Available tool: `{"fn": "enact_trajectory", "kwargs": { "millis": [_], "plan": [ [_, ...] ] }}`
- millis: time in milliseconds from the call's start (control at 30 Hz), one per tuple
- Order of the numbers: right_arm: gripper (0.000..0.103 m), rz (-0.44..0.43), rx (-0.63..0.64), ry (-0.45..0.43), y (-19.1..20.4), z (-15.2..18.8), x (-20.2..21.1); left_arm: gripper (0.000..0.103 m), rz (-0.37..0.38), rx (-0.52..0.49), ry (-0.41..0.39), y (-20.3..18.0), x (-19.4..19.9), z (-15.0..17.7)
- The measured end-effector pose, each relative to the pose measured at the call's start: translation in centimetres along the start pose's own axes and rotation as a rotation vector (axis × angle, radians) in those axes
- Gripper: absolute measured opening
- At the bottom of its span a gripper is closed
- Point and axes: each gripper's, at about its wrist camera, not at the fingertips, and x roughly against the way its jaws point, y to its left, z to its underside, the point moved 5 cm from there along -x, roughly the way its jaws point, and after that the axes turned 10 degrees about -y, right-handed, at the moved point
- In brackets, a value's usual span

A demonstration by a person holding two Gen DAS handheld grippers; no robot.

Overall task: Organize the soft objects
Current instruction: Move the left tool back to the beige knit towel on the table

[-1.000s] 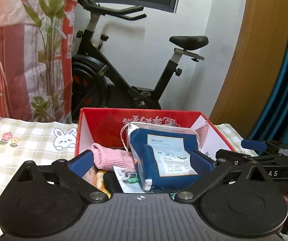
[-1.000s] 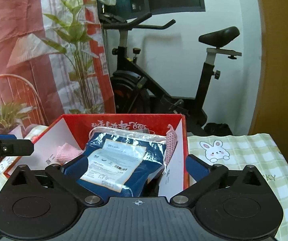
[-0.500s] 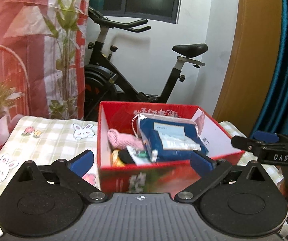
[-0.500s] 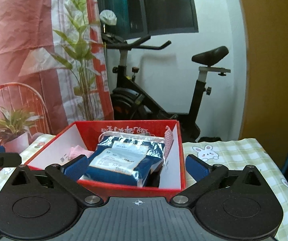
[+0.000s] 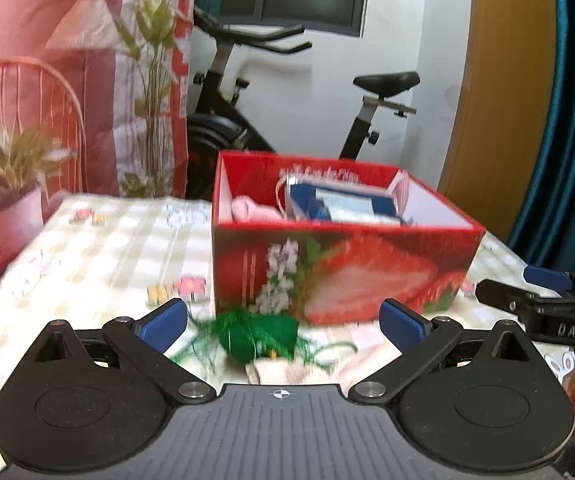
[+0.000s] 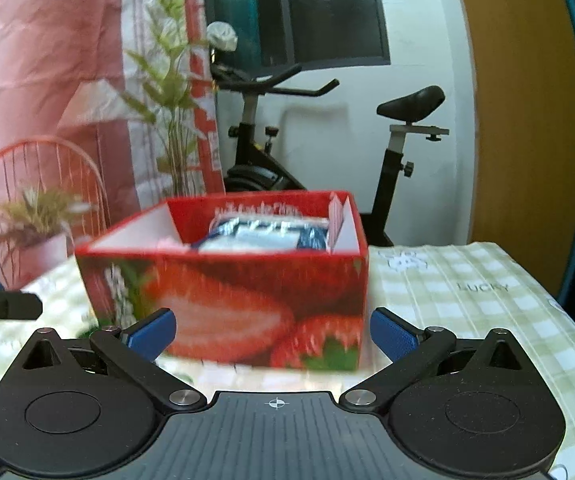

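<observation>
Before the left tongs (image 5: 283, 326), green tangle (image 5: 247, 334).

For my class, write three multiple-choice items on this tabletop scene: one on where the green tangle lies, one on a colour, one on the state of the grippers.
1. Where does the green tangle lie?
A. inside the box
B. on the cloth in front of the red box
C. on the chair

2. What colour is the packet in the box?
A. blue
B. yellow
C. black

3. How do the left gripper and right gripper stand?
A. both shut
B. both open and empty
C. one holds the packet

Key: 1 B, it rests on the checked tablecloth before the box front; 2 A, blue shows above the rim; 3 B, fingers apart with nothing between.
</observation>
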Motion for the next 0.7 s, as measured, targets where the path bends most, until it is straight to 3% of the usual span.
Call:
{"fn": "enact_trajectory", "kwargs": {
  "millis": [267, 700],
  "plan": [
    [0.103, 0.018, 0.002, 0.036, 0.1, 3.3, -0.4, 0.103, -0.016, 0.020, 0.062, 0.6, -1.1, 2.7],
    [0.103, 0.018, 0.001, 0.092, -0.3, 5.2, -2.0, 0.103, -0.043, 0.088, 0.133, 2.1, -2.7, 4.6]
  ]
}}
